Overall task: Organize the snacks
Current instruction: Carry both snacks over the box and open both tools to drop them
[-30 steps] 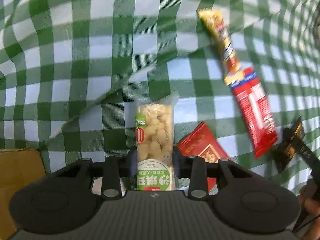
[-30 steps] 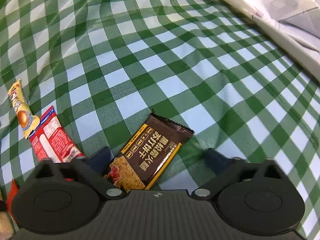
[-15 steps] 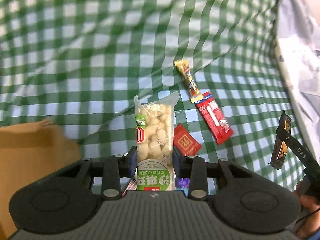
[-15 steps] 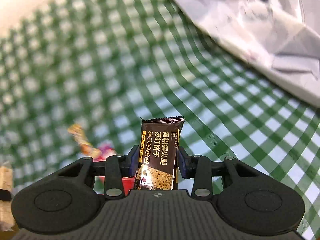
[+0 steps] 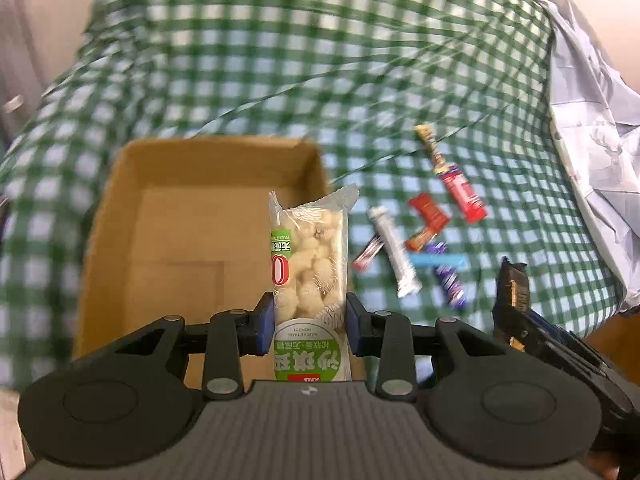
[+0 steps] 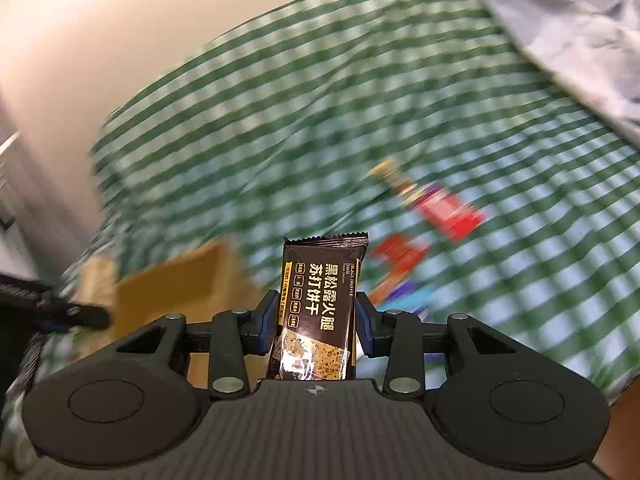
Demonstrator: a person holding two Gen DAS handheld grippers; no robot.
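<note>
clear puffed-rice pack (image 5: 310,276) and dark cracker pack (image 6: 320,304) upright, above the cardboard box (image 5: 192,216)

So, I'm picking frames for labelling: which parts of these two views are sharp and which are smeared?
Left wrist view: the puffed snack pack in the left tool is crisp, the checked cloth mildly smeared. Right wrist view: the dark cracker pack is sharp, the cardboard box behind it heavily streaked.

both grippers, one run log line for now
left gripper: holds puffed snack | right gripper: holds cracker pack | cardboard box: empty
</note>
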